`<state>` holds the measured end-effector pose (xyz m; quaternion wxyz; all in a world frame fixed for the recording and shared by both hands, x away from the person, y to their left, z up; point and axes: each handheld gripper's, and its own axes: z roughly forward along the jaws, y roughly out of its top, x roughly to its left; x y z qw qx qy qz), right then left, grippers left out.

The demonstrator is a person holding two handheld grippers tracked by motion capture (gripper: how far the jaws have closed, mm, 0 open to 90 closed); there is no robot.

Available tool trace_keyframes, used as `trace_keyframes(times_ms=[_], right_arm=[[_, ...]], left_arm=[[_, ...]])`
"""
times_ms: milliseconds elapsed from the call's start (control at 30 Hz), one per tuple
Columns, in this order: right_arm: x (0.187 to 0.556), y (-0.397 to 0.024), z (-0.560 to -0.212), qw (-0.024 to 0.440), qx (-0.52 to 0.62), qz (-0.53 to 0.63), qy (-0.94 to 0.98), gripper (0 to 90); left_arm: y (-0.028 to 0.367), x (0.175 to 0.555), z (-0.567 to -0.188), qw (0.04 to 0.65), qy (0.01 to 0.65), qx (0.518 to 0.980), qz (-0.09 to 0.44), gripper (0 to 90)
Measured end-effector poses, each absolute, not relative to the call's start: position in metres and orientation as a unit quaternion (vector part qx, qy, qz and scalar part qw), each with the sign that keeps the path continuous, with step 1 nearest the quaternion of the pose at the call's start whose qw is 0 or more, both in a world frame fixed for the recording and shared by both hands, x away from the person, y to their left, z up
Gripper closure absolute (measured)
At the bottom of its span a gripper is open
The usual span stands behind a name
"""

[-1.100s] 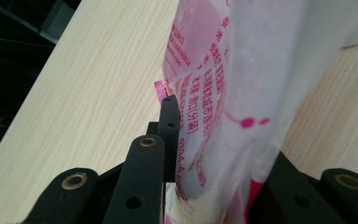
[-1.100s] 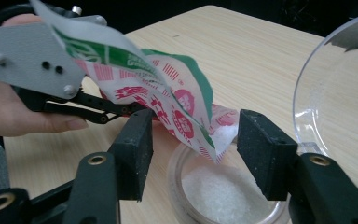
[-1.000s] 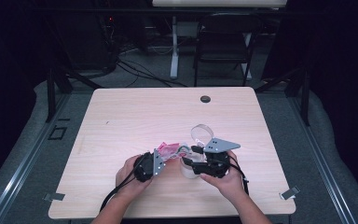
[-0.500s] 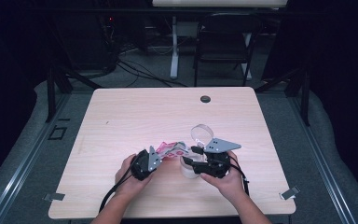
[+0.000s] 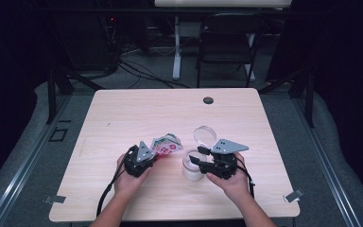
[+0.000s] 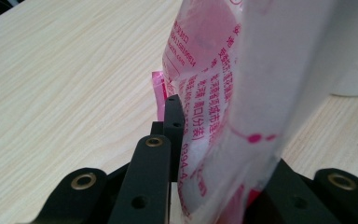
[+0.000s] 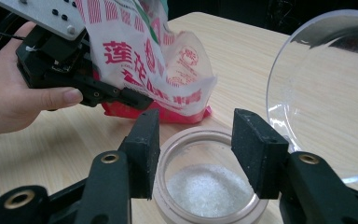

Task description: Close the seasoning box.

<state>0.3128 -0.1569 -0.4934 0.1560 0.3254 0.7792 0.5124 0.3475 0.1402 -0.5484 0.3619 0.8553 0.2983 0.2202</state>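
White granules in jar (image 7: 209, 186) visible from right gripper (image 7: 191, 135) view; fingers clamp rim. Left gripper (image 5: 139, 161) pinches bag (image 6: 223, 107).

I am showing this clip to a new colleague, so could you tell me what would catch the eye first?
The red-and-white printed bag, clamped in the left gripper, hangs beside the open jar of white granules. The right gripper straddles the jar's rim, and the clear lid lies just beyond.
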Motion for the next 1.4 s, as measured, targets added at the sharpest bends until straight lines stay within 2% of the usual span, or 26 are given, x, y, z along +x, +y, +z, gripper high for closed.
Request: trace_keyframes(times_ms=[333,600,967,1400], right_arm=[[0.313,-0.159,-0.497,0.153,0.330,0.510,0.780,50.7],[0.313,-0.165,-0.498,0.152,0.340,0.512,0.774,52.4],[0.314,-0.168,-0.499,0.155,0.342,0.509,0.775,53.9],[0.318,-0.170,-0.500,0.157,0.348,0.510,0.771,54.5]], left_arm=[[0.150,0.354,-0.548,0.393,0.325,0.839,0.190,81.4],[0.158,0.358,-0.546,0.406,0.341,0.826,0.190,81.8],[0.188,0.358,-0.534,0.423,0.383,0.790,0.225,81.9],[0.252,0.353,-0.521,0.428,0.464,0.725,0.275,81.9]])
